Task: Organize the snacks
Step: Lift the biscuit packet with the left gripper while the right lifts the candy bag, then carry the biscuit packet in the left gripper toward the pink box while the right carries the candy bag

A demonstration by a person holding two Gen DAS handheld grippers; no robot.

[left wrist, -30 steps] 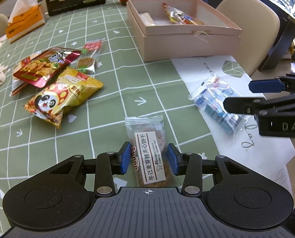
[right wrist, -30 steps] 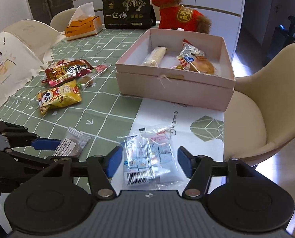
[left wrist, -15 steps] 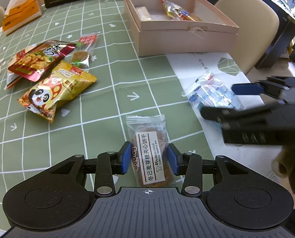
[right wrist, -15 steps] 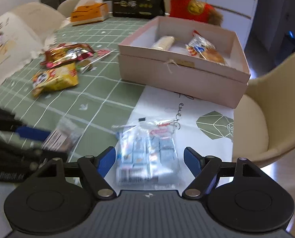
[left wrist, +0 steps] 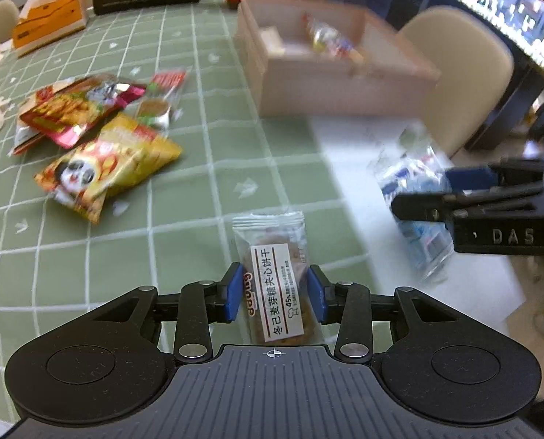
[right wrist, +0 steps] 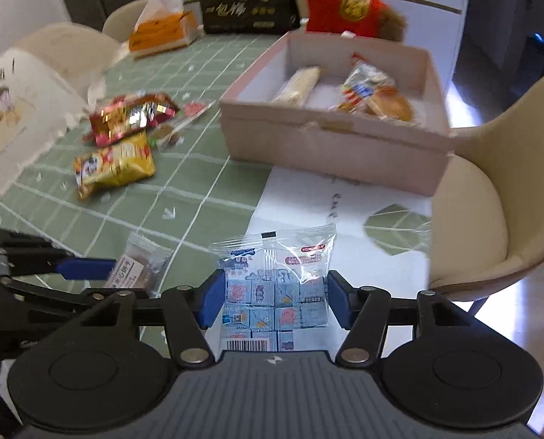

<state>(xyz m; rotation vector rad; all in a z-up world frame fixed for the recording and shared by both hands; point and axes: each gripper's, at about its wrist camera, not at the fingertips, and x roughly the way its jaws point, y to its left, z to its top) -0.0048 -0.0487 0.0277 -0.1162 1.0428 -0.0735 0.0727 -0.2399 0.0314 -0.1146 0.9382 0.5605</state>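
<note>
Snacks [left wrist: 274,285] apparently between closing fingers [left wrist: 231,292]

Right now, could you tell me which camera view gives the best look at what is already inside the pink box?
The right wrist view: it looks down into the pink box, showing a pale wrapped roll and a round golden pastry beside a colourful packet. In the left wrist view the box is motion-blurred, its contents mere smudges.
</note>
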